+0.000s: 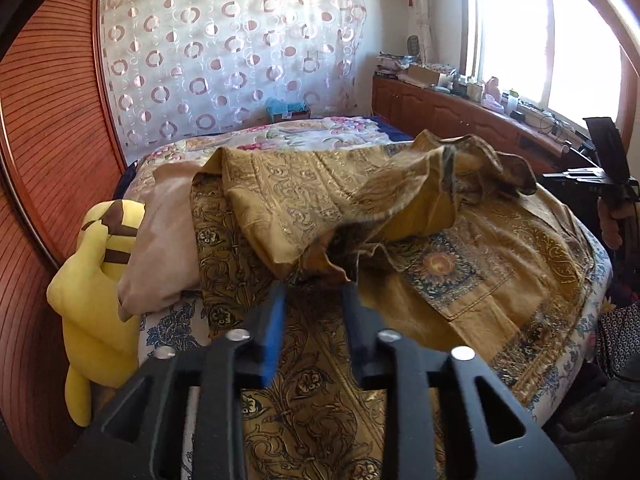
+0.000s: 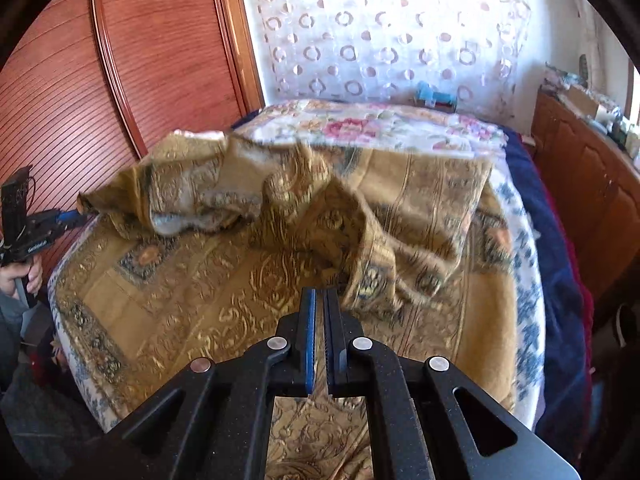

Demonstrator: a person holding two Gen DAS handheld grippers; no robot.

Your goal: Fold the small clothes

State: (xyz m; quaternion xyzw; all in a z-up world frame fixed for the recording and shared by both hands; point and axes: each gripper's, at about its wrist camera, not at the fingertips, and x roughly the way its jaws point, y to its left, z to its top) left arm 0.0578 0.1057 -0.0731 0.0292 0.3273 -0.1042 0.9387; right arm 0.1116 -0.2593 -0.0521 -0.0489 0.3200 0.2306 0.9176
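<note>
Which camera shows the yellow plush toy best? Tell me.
The left wrist view: the yellow plush toy hangs in plain sight at the bed's left edge, beside a beige pillow. The right wrist view does not show it.

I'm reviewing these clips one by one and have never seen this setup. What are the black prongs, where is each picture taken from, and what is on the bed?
There is no robot here. A person holds hand tongs in each hand, each with a wide-angle camera looking along its fingers. One picture looks along the left tongs, the other along the right tongs. On the bed lies a gold patterned garment, partly lifted and rumpled, beside a beige pillow and a yellow plush toy. The left tongs stand open with cloth at their tips. The right are shut; whether they pinch cloth I cannot tell.
</note>
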